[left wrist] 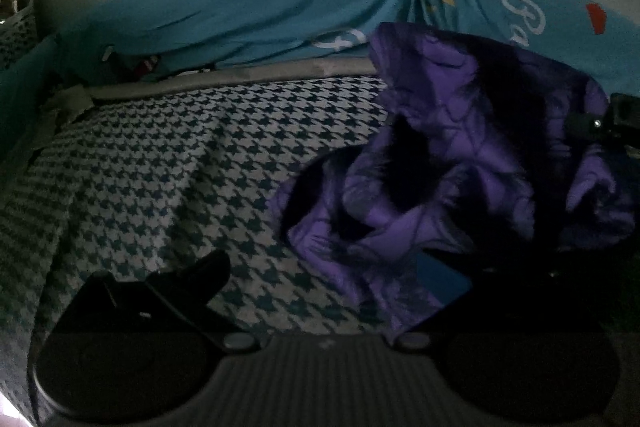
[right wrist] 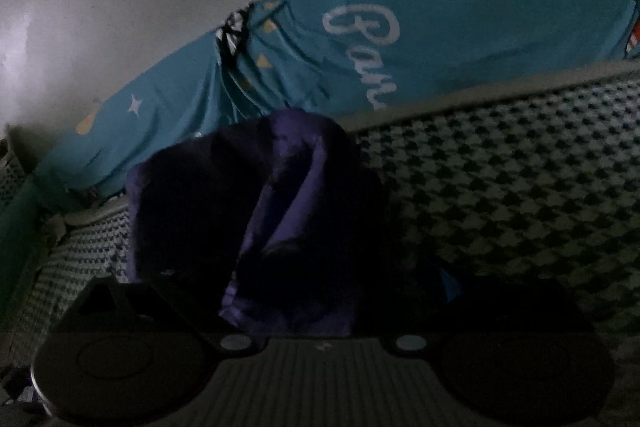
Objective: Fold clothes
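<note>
Crumpled purple fabric garment (left wrist: 460,163), right of centre in the left wrist view, bunched on the houndstooth-patterned bed cover (left wrist: 180,167). Left gripper (left wrist: 324,279): spread wide, garment draped over its right finger. Right gripper (right wrist: 320,291): garment bunched between its fingers; grip too dark to tell. Teal printed sheet (right wrist: 420,39), upper frame.

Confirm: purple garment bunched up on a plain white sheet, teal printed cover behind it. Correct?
Not quite. The sheet is a dark-and-white houndstooth check, not plain white; the left wrist view shows it clearly. The purple garment is bunched up on it, with the teal printed cover behind.
</note>
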Available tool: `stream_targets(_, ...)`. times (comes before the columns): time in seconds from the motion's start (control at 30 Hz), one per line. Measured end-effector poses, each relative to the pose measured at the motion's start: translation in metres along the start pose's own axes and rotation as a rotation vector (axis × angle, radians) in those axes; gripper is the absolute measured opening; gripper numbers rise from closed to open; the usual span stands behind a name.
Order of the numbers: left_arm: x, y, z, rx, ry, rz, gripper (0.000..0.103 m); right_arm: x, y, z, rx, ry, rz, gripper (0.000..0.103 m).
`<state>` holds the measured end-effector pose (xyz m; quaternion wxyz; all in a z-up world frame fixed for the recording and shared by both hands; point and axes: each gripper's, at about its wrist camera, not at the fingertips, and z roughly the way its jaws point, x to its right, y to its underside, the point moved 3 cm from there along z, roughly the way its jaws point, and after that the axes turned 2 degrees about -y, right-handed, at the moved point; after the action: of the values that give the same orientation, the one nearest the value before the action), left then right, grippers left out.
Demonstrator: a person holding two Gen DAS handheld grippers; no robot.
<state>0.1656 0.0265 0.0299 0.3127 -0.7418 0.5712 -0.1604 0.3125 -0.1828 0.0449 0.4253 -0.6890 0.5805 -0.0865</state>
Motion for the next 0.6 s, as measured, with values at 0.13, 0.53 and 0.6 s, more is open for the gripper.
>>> stream_targets(0.13,-0.008,-0.001,-0.004,0.021,-0.013,-0.009,0.103,-0.005,0.003,0.005,-0.007,-0.034,0.009,0.054)
stream_targets(0.53,-0.045,-0.008,-0.021,0.093,-0.054,-0.095,0.103,-0.062,0.021,-0.026,0.041,-0.190,-0.149,0.018)
stream_targets(0.6,-0.053,-0.011,-0.026,0.114,-0.060,-0.113,0.103,-0.077,0.030,-0.034,0.036,-0.232,-0.197,0.017)
